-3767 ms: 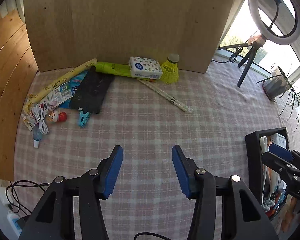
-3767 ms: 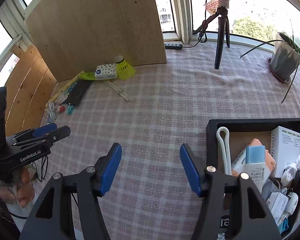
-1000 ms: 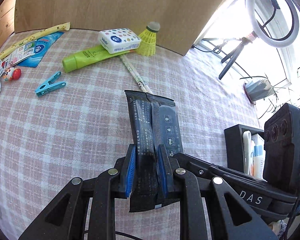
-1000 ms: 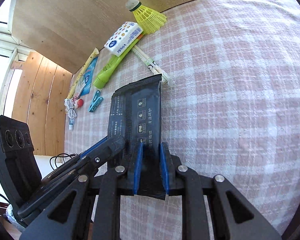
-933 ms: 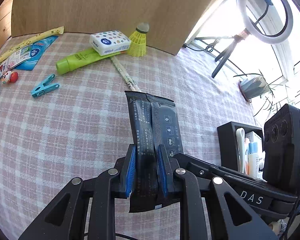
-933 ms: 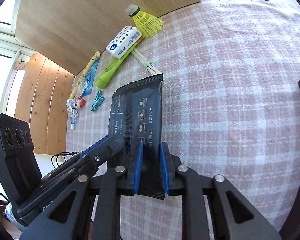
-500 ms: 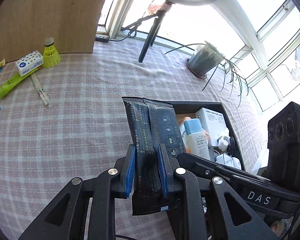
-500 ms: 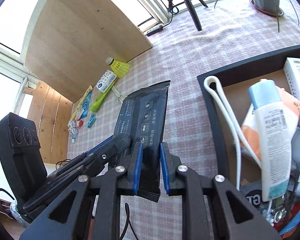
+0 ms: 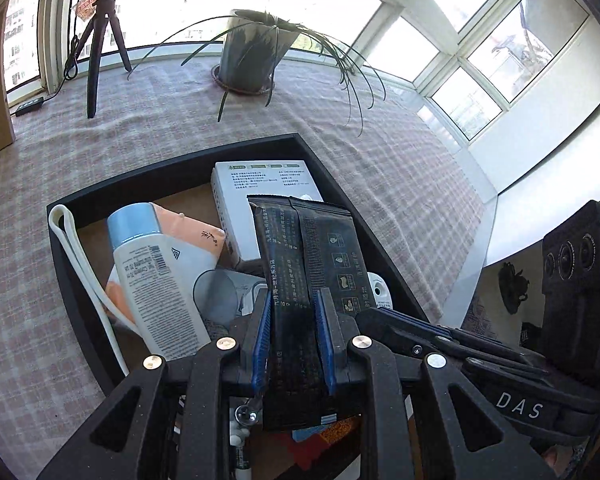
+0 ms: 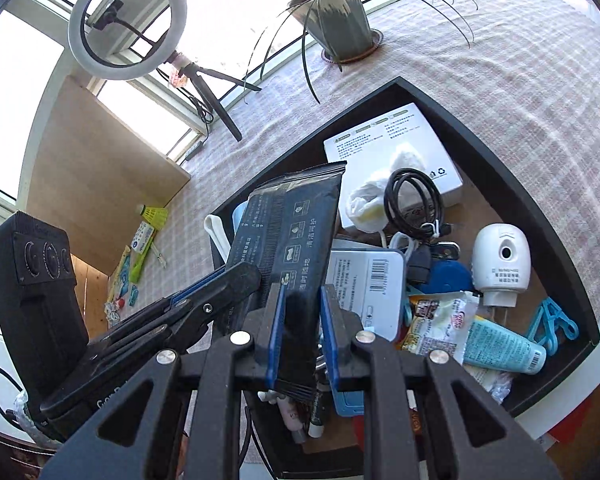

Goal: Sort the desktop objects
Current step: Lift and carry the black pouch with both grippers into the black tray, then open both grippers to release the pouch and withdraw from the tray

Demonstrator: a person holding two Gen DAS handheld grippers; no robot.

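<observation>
Your black tray (image 10: 548,216) on the checked worktop (image 9: 400,160) is already crowded, while a few things wait by the far wooden board (image 10: 100,168). Both your left gripper (image 9: 293,338) and right gripper (image 10: 302,330) pinch one black packet (image 9: 306,256) above the tray, not yet released. "DAS" marks the right gripper's body.
</observation>
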